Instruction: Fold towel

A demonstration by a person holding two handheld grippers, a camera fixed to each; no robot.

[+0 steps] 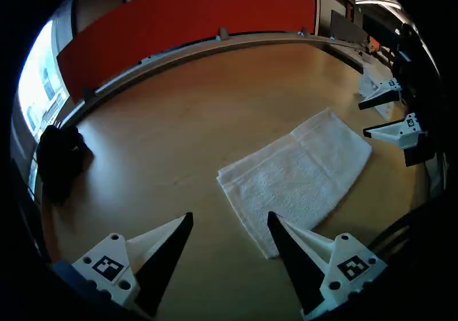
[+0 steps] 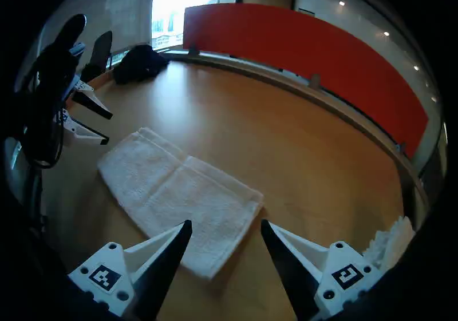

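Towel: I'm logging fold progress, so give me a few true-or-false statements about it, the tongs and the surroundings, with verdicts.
1. The towel lies flat on the wooden table. True.
2. The left tongs are clamped on the towel. False: they stand open, gripping nothing.
3. The right tongs are open. True.
4. The panel behind the table is blue. False: it is red.
5. A dark bundle rests on the towel. False: it sits apart, near the table's edge.
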